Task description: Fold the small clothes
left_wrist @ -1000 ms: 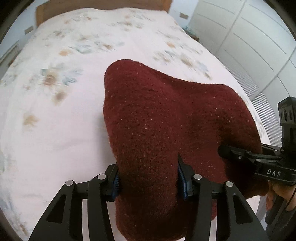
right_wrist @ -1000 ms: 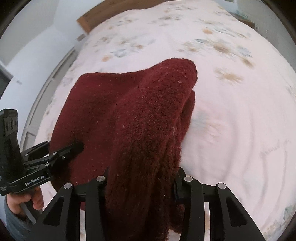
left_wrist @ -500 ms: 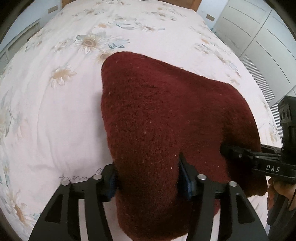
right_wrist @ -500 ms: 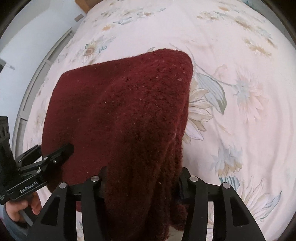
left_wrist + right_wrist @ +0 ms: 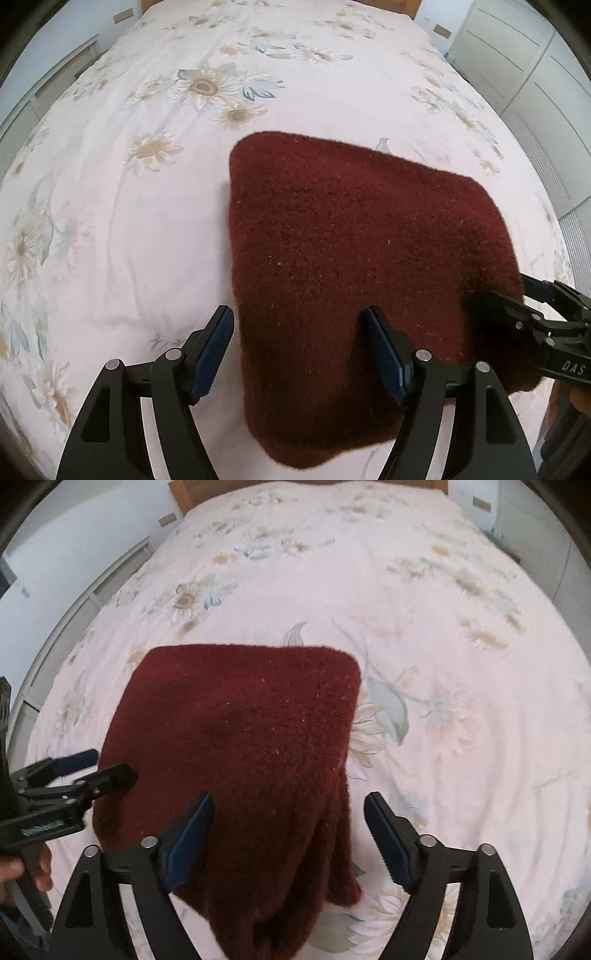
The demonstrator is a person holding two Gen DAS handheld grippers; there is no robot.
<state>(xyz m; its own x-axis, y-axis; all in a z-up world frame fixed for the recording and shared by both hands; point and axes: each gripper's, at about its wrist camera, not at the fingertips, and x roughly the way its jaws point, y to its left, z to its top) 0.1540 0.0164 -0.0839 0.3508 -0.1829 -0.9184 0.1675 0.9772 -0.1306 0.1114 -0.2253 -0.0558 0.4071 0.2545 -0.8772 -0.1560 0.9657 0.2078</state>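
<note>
A dark red knitted garment [image 5: 351, 258] lies folded on the floral bedsheet [image 5: 129, 221]; it also shows in the right wrist view [image 5: 251, 746]. My left gripper [image 5: 301, 332] is open, its blue pads spread over the garment's near left edge. My right gripper [image 5: 288, 819] is open over the garment's near right edge, where folded layers hang down. Each gripper shows in the other's view: the right one [image 5: 532, 306] at the garment's right side, the left one [image 5: 85, 768] at its left side.
The bed [image 5: 443, 627] stretches far ahead with a wooden headboard [image 5: 184, 489]. White wardrobe doors [image 5: 535, 74] stand to the right of the bed. A wall and radiator-like panel [image 5: 55, 653] run along the left side.
Both grippers have opened and let go of the garment. The garment has dropped and now lies flatter on the bed.
</note>
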